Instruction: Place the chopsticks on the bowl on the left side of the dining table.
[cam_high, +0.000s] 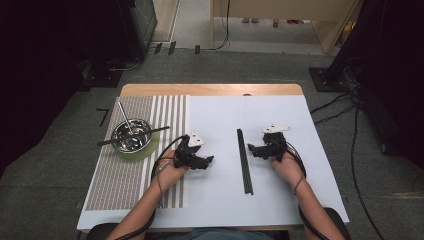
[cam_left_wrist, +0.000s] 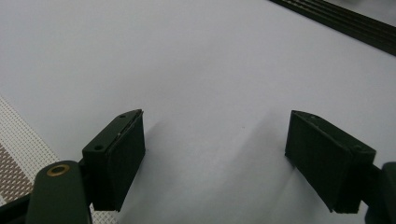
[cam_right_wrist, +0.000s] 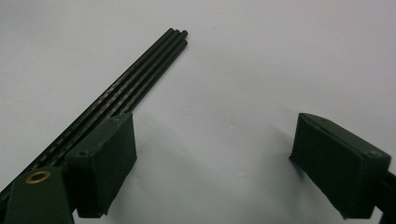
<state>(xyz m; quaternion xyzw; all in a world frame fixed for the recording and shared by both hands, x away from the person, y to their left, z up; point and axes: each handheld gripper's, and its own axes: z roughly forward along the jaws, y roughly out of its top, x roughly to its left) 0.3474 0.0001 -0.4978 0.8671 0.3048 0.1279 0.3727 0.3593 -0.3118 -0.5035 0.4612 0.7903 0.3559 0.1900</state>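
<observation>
Flanking the black rods (cam_high: 244, 161) on the desk (cam_high: 220, 200), left tongs (cam_high: 206, 161) and right tongs (cam_high: 251, 148) both apart, empty, probably staged for pickup.

Bench (cam_high: 210, 89): pale wood edge, covered by a plain white sheet (cam_high: 280, 200). Woven mat (cam_high: 120, 185): fine brown-and-cream check, bordered by brown and white stripes. Bowl (cam_high: 131, 136): shiny silver metal, set on an olive-green disc (cam_high: 145, 153). Dark rod (cam_high: 134, 135) and silver rod (cam_high: 125, 118) are noted at the bowl. Bundle of sticks (cam_high: 244, 161): black, faint pale markings along the lengths. Left gripper (cam_high: 200, 161) and right gripper (cam_high: 256, 149): black jaws, brass-coloured rivet, pale grey plate on top. Floor (cam_high: 235, 65): grey carpet.
</observation>
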